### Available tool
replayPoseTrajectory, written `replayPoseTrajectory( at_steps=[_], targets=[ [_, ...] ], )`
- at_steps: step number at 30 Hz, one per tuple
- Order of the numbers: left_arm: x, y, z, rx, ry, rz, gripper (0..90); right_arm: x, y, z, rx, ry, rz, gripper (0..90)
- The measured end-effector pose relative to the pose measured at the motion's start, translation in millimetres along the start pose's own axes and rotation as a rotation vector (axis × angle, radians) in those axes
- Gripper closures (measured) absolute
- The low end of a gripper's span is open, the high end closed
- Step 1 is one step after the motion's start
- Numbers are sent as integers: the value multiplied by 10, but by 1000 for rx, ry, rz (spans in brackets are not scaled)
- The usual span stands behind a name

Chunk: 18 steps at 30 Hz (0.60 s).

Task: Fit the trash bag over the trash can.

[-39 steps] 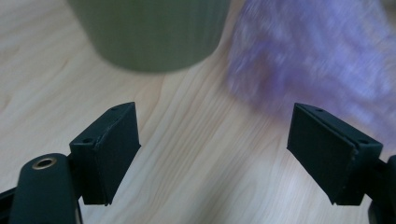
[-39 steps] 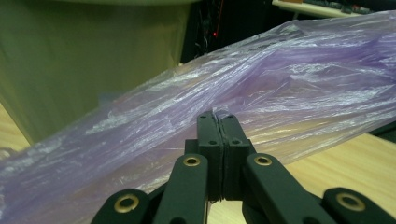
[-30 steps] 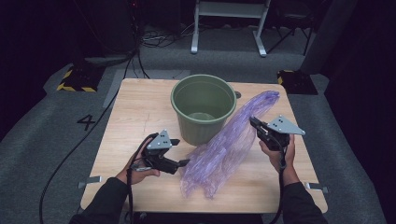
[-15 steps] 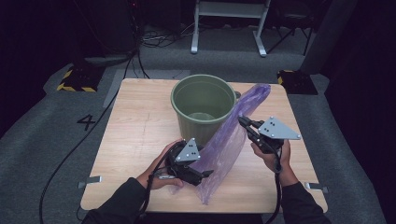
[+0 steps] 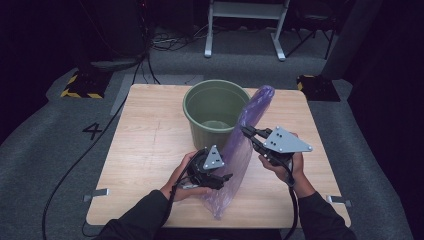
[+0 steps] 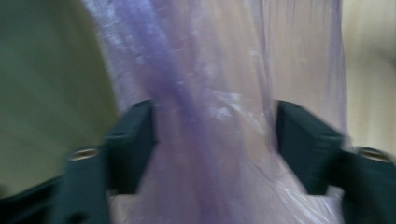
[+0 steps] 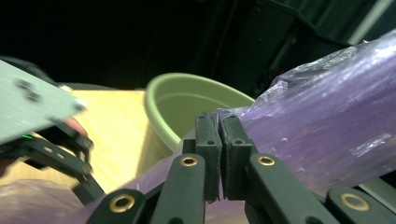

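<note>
A long purple plastic bag (image 5: pixel 247 132) hangs slanted from beside the rim of a green bucket (image 5: pixel 212 112) down to the table's front. My right gripper (image 5: pixel 246 131) is shut on the bag's upper part next to the bucket; its pads (image 7: pixel 208 135) pinch the film of the bag (image 7: pixel 327 135), with the bucket (image 7: pixel 187 100) behind. My left gripper (image 5: pixel 226 179) is at the bag's lower part. Its jaws (image 6: pixel 215 135) stand on either side of the bunched bag (image 6: pixel 210 93) and have just been closing on it, with the film still loose between them.
The wooden table (image 5: pixel 145 145) has bare room to the left of the bucket and at the far right. On the grey floor behind it stand a white metal frame (image 5: pixel 245 20), cables (image 5: pixel 165 42) and two black-and-yellow blocks (image 5: pixel 80 87).
The left gripper has moved right from the bare table onto the bag's lower part. The right gripper has lifted the bag toward the bucket, so it hangs steeper and narrower.
</note>
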<state>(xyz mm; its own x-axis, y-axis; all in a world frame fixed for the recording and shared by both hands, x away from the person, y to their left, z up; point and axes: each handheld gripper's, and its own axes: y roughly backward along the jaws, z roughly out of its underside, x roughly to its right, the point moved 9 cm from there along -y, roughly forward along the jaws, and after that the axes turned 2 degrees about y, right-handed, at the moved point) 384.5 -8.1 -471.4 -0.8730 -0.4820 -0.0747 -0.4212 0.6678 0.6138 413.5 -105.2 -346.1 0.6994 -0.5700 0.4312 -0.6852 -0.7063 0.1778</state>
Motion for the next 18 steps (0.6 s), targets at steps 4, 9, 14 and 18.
replayPoseTrajectory(
  at_steps=[4, 9, 14, 18],
  targets=[
    [-24, 15, 16, 21, -20, 9, 621, -74, 0, -109, 30, 29, -26, 868],
    [-44, 93, -4, 64, -46, 5, 807, -178, -13, -281, 64, 75, -69, 869],
    [-26, 181, 25, 87, -89, 13, 867, -187, -114, -343, 53, 75, -103, 864],
    [-58, 253, 60, 93, -104, 2, 877, -140, -221, -343, 50, 54, -132, 865]
  ],
)
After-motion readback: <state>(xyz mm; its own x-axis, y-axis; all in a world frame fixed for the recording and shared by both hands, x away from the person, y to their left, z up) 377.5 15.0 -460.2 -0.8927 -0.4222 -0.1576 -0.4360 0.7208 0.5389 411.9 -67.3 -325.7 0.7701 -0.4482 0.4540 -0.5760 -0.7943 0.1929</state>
